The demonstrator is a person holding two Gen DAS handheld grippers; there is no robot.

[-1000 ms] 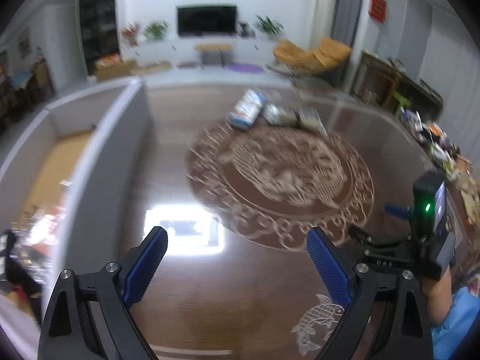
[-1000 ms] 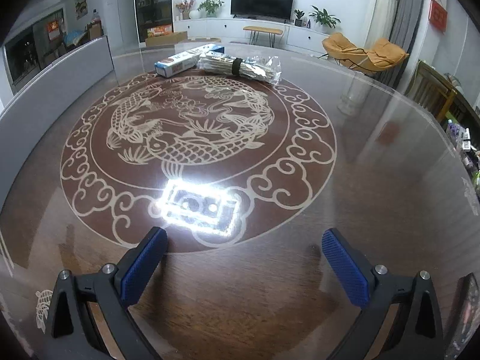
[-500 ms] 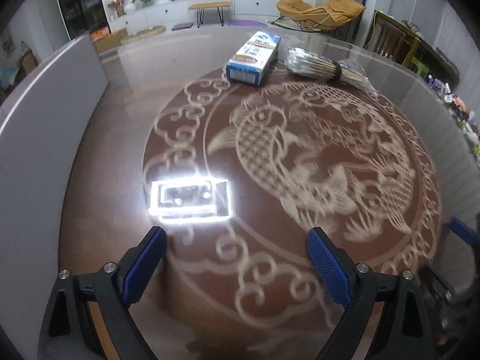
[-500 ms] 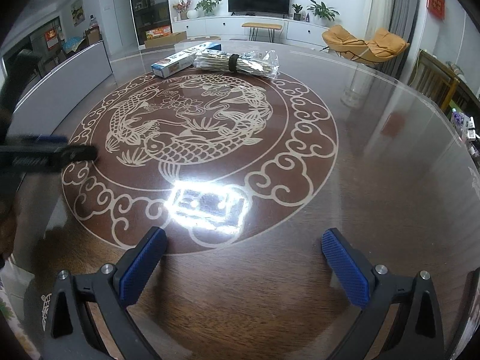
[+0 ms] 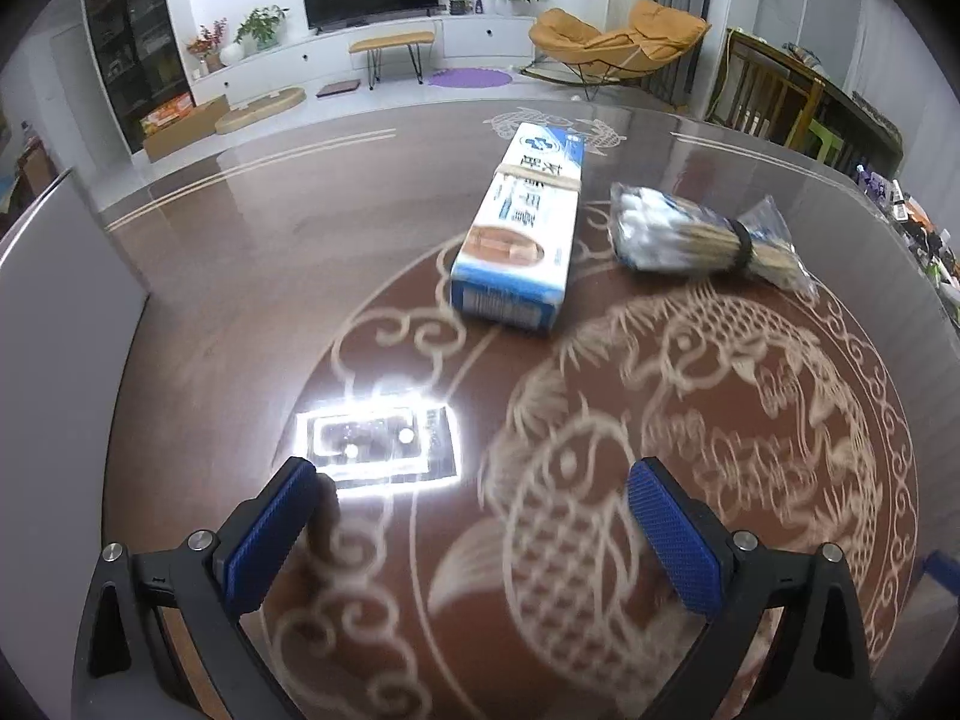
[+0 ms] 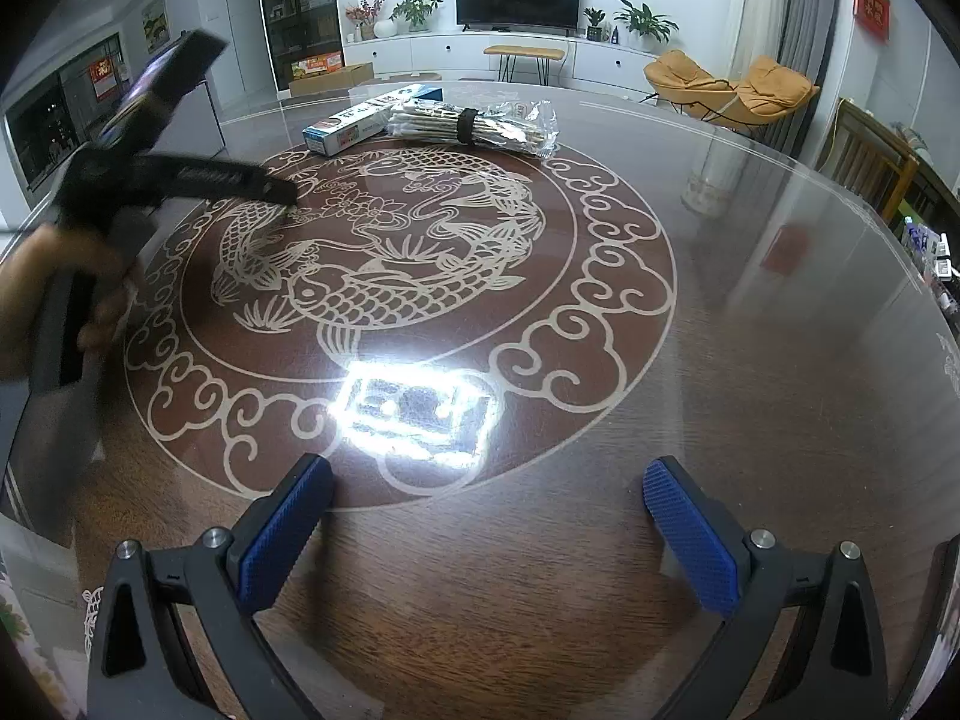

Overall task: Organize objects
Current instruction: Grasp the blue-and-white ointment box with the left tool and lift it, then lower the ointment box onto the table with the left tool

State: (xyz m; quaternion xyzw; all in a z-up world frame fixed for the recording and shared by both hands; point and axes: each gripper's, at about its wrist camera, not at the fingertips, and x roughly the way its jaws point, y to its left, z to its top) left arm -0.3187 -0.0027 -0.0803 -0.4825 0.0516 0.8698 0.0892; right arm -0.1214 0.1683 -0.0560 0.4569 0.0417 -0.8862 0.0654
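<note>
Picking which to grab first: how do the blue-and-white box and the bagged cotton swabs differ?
The box is a rigid long carton with a rubber band around it; the cotton swabs sit in a crinkly clear bag cinched by a black band. The box is longer. Both lie flat on the table, side by side, ungripped.

You have a round, glossy dark-brown wooden table [image 6: 750, 420] in front of you, its centre filled by a cream fish-and-cloud medallion and a bright lamp glare reflected on the near side. At the far edge of that medallion lies a long blue-and-white cardboard box [image 5: 522, 228] flat on its side, a tan band round its middle. Just beside it, on its right, rests a clear plastic bag of cotton swabs [image 5: 702, 237] bound by a black band. The two lie near each other; whether they touch you cannot tell.
</note>
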